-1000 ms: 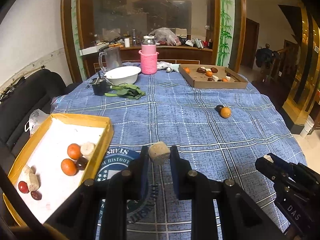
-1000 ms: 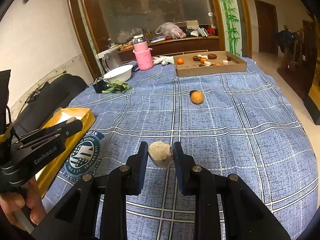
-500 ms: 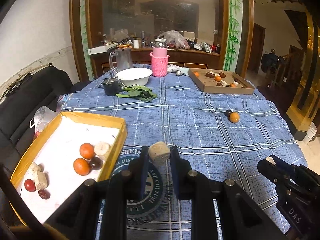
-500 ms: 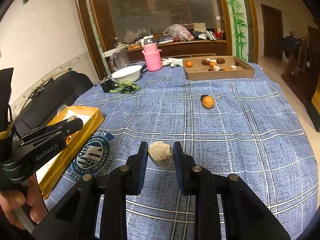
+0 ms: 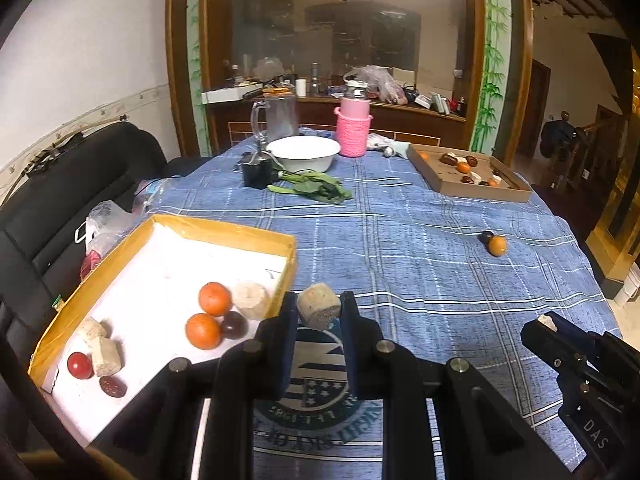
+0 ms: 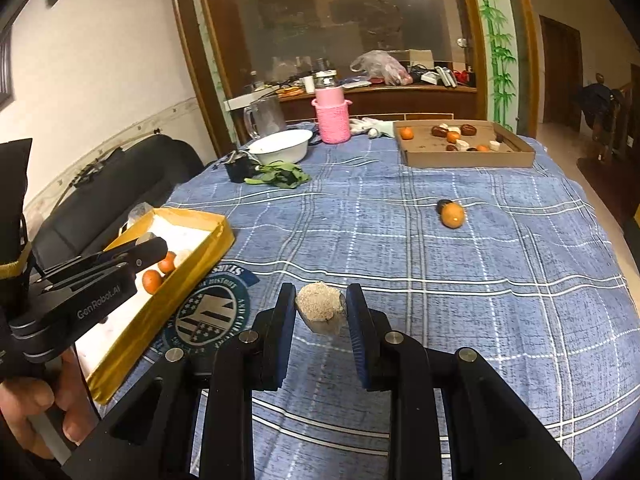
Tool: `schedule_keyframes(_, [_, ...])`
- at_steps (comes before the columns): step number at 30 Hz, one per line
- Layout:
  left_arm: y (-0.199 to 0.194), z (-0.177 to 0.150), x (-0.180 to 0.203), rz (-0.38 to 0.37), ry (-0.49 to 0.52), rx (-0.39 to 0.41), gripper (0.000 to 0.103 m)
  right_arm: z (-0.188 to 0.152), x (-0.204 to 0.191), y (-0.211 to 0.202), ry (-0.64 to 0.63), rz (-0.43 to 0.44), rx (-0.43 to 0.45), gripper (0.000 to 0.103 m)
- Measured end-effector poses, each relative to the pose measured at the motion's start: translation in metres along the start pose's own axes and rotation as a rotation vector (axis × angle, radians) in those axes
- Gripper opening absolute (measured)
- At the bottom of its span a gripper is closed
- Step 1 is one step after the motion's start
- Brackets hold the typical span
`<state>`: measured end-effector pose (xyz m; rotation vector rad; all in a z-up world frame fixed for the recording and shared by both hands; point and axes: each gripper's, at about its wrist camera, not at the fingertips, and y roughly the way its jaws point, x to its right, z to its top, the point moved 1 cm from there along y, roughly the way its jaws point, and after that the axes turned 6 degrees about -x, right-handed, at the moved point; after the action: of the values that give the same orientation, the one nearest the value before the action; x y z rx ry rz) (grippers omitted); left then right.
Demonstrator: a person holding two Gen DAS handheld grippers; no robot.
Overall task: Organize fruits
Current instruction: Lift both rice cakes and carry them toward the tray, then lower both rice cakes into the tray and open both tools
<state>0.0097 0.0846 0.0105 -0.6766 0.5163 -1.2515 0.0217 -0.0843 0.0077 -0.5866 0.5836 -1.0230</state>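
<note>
My left gripper is shut on a beige chunk, held just right of the yellow tray. The tray holds two oranges, a dark fruit, beige chunks and red fruits. My right gripper is shut on another beige chunk above the blue tablecloth, right of the yellow tray. An orange with a dark fruit behind it lies loose on the cloth. A cardboard tray at the far right holds several fruits.
A white bowl, green leaves, a black cup, a glass jug and a pink-sleeved bottle stand at the table's far end. A black sofa lies left. The table edge drops off at right.
Both grippers moved left toward the yellow tray, still gripping their beige chunks; the left one now sits by the tray's right wall.
</note>
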Motion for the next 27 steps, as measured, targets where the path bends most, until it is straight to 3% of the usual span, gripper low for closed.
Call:
schedule_keyframes(5, [0.001, -0.001, -0.022, 0.015, -0.034, -0.006, 0.023, 0.005, -0.018, 0.007, -0.027, 0.023, -0.003, 0.024])
schedule_keyframes(11, [0.005, -0.007, -0.077, 0.07, -0.108, -0.017, 0.023, 0.011, -0.052, 0.018, -0.077, 0.082, -0.011, 0.024])
schedule_keyframes(19, [0.032, -0.009, -0.145, 0.128, -0.19, -0.107, 0.023, 0.021, -0.119, 0.045, -0.176, 0.189, -0.041, 0.024])
schedule_keyframes(23, [0.029, -0.004, -0.165, 0.09, -0.23, -0.132, 0.023, 0.024, -0.147, 0.062, -0.216, 0.231, -0.067, 0.024])
schedule_keyframes(27, [0.028, 0.002, -0.179, 0.099, -0.246, -0.145, 0.023, 0.024, -0.172, 0.088, -0.257, 0.258, -0.111, 0.024])
